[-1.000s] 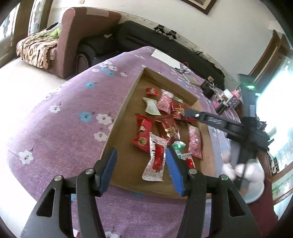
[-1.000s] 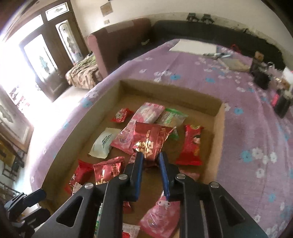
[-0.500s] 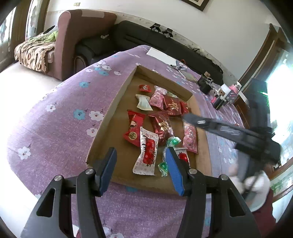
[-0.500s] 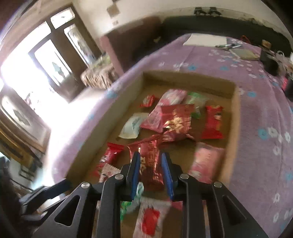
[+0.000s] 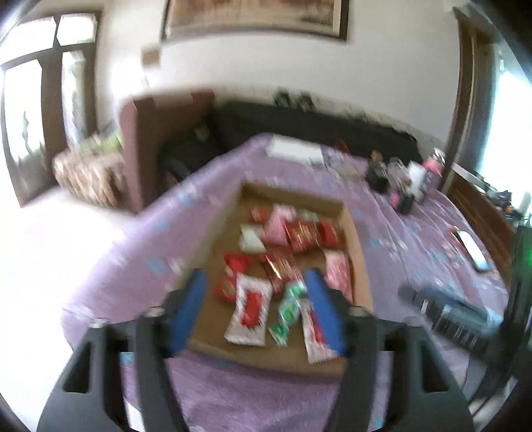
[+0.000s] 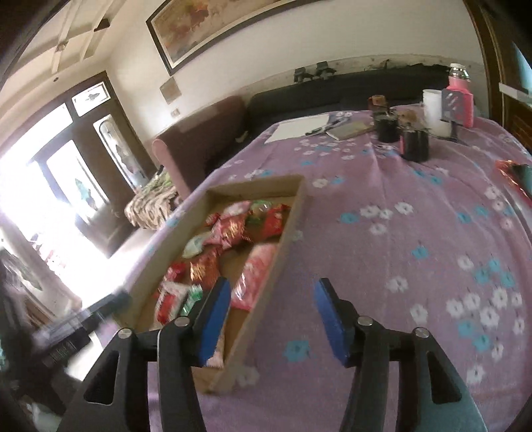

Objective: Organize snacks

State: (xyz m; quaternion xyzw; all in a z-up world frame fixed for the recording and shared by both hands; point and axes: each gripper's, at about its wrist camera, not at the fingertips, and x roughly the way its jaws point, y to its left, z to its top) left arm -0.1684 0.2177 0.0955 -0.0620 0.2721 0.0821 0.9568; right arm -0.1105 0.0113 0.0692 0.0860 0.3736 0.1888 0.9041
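I count one cardboard tray (image 5: 360,262) on the tabletop (image 6: 399,239), and in it roughly a dozen snack packets (image 5: 301,234), mostly red and pink with one white (image 5: 251,241) and a few green; blur keeps me from an exact count. My left hand-held gripper (image 5: 254,307) hangs wide and empty over the tray's near end, and my right hand-held gripper (image 6: 272,320) is also wide and empty, straddling the tray's right wall. The tabletop wears a purple flowered cloth, with two black cups (image 6: 414,144) and a pink bottle (image 6: 460,99) at its far end, and a dark sofa (image 6: 332,96) under a framed painting (image 6: 212,30) behind.
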